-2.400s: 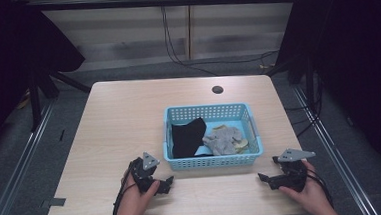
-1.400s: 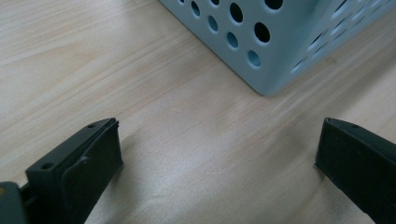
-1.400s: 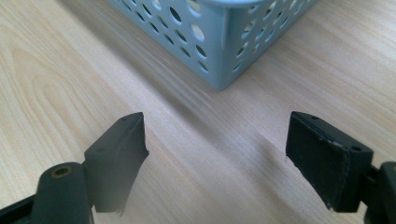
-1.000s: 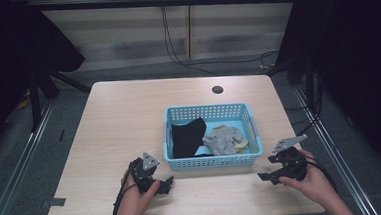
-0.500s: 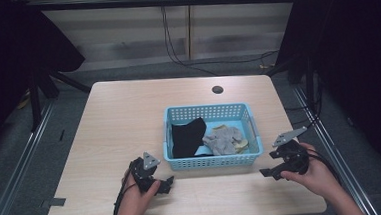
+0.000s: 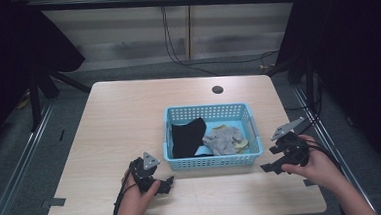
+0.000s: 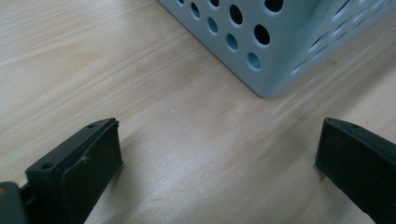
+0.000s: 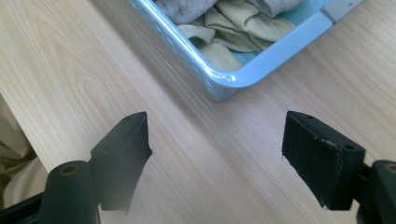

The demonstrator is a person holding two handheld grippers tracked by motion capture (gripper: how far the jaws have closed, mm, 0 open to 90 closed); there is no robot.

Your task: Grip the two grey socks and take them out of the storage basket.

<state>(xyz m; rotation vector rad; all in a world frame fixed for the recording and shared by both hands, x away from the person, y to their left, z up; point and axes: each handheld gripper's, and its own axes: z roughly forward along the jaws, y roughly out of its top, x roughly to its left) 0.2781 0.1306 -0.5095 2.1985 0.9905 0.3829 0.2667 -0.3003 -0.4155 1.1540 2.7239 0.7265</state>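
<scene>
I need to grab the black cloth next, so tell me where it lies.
In the high view the black cloth lies in the left half of the blue basket, beside the grey cloth on its right.

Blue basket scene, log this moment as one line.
left gripper: open, on table | right gripper: open, beside blue basket | basket: black cloth, grey cloth

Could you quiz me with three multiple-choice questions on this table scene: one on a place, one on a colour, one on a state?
1. Where do the cloths lie?
A on the bare table
B in the basket
C on the floor

2. What colour is the basket?
A red
B light blue
C black

3. How do the right hand-held gripper's jaws stand?
A shut on a cloth
B open with nothing between
C shut on the basket rim

Answers:
B, the black cloth and the grey cloth lie inside the basket.
B, its walls are light blue.
B, the right hand-held gripper shows bare table between its jaws.
</scene>
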